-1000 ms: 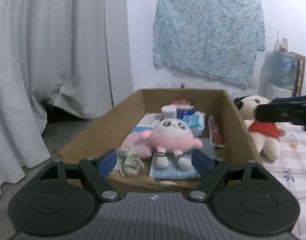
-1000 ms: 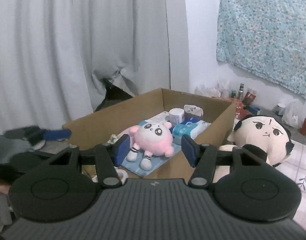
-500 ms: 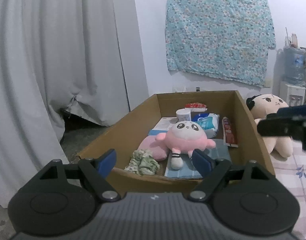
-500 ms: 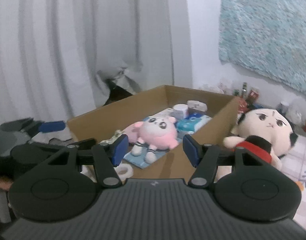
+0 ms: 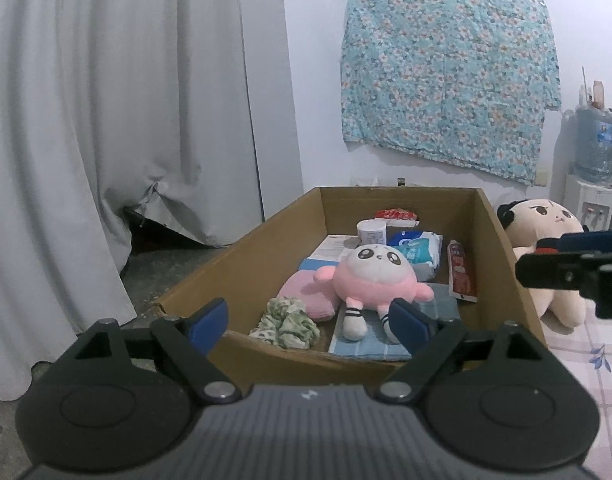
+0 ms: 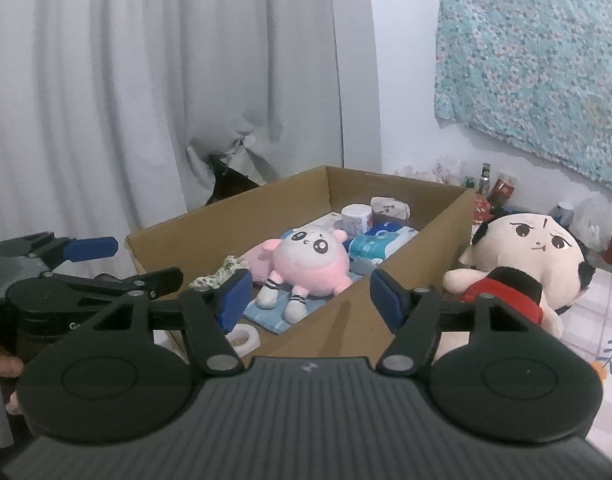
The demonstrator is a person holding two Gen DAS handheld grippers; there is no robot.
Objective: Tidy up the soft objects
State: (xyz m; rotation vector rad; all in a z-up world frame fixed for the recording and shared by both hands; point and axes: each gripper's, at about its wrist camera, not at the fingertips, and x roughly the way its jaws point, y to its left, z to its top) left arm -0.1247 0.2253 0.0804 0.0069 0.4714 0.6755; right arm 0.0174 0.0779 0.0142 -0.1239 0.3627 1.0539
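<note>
Both grippers empty, fingers spread: left gripper [image 5: 307, 322], right gripper [image 6: 309, 294]. Big doll [image 6: 525, 256] lies just outside the box [image 6: 421, 236], touching its wall. Probably light, squashy; pinch the red body, not the round head.

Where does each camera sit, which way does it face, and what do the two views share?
Left wrist: on the left gripper, looking along the cardboard box; its open fingers frame the pink plush, and the right gripper enters at the right.
Right wrist: on the right gripper, facing the box's near corner; left gripper at the left.
Shared: box, pink plush, black-haired doll.
</note>
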